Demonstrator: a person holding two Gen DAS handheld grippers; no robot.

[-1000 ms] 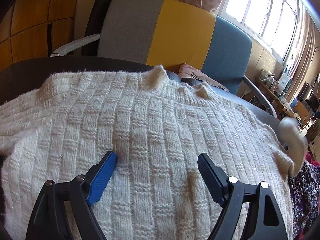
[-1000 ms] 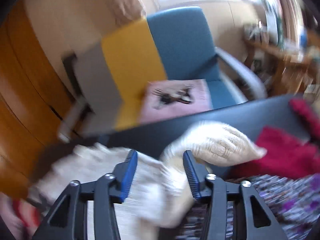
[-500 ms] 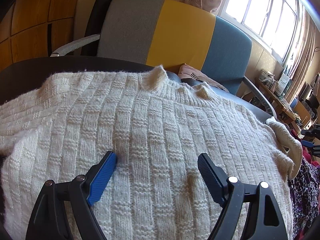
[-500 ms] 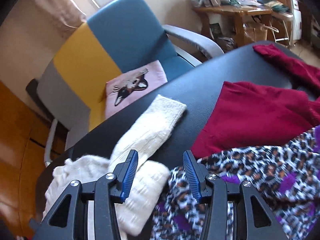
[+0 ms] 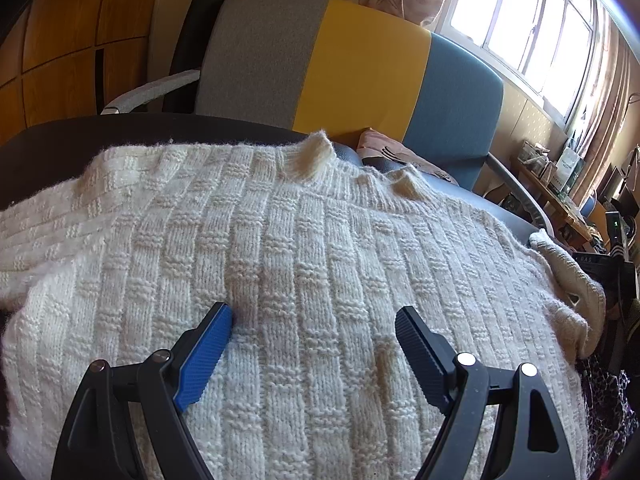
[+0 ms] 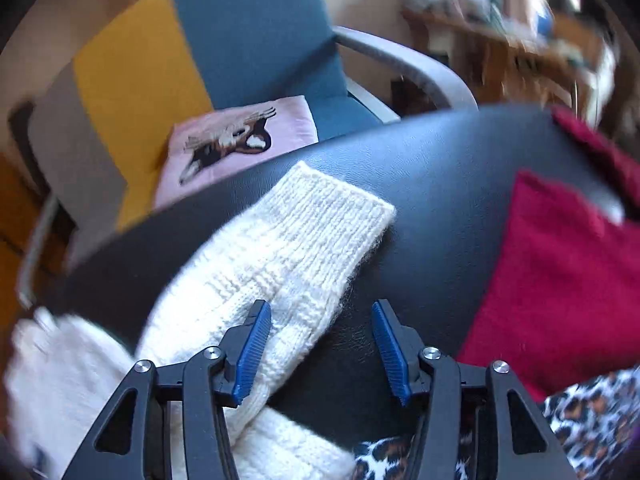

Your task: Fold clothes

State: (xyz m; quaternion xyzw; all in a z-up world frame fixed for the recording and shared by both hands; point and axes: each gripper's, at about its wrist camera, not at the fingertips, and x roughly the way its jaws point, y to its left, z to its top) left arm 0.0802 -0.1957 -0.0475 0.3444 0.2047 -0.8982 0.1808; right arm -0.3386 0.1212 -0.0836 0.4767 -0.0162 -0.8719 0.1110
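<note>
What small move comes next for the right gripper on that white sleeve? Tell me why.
Probably ease the right gripper left and forward, then close on the sleeve. Its jaws are open and empty, and only the left finger overlaps the knit. The sleeve lies stretched out on the black table, not yet folded in. The left gripper rests open on the sweater.

Sweater (image 5: 304, 264) lies on the table (image 6: 440, 208), chair (image 5: 360, 72) behind it.

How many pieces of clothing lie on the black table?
3: the cream sweater on the left, the red garment at the right, the leopard-print garment nearest the camera. More may be hidden beyond the frame.
</note>
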